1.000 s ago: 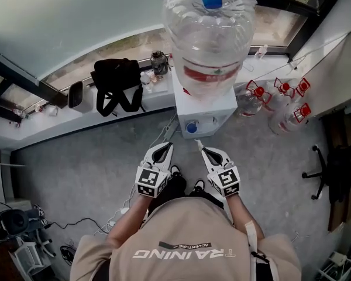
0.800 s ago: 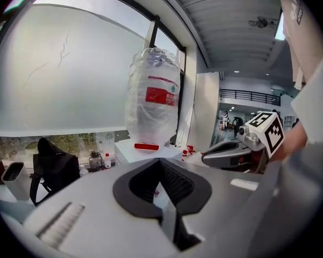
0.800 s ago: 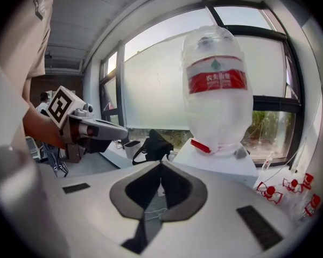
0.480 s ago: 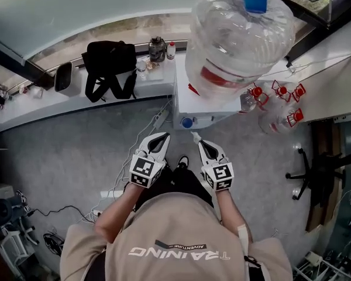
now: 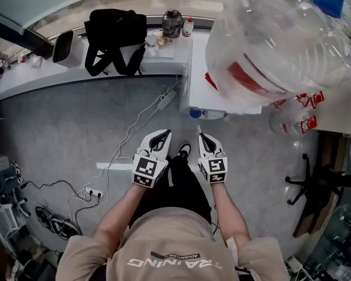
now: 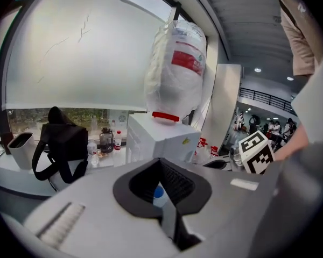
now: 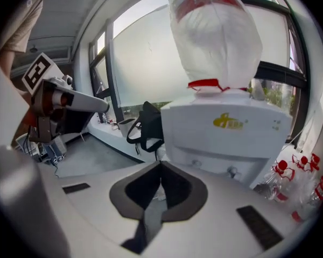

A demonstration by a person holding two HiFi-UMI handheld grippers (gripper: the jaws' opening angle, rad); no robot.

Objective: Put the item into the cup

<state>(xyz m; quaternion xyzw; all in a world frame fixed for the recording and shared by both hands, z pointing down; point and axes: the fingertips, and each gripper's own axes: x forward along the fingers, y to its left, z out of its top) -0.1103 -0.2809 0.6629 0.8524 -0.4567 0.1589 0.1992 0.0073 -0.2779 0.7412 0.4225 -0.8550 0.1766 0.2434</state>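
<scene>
No cup shows in any view. I hold both grippers side by side at waist height over the grey floor, pointing at a white water dispenser (image 5: 206, 92). My left gripper (image 5: 161, 134) has its jaws closed tip to tip (image 6: 160, 161); a small blue and white shape shows through the gap behind the tips, and I cannot tell what it is. My right gripper (image 5: 200, 136) is also shut (image 7: 161, 164), with a pale scrap visible in its gap that I cannot identify. The left gripper view catches the right gripper's marker cube (image 6: 257, 150).
A large clear water bottle (image 5: 281, 40) tops the dispenser. A black bag (image 5: 114, 31), a white bin (image 5: 64, 48) and small bottles stand on the window ledge. A power strip (image 5: 164, 101) and cables cross the floor. Red-capped jugs (image 5: 298, 119) and an office chair (image 5: 316, 183) are at the right.
The head view has swung: dispenser and bottle slid to the upper right and loom larger, with more floor at the left. Both grippers stay side by side and shut.
</scene>
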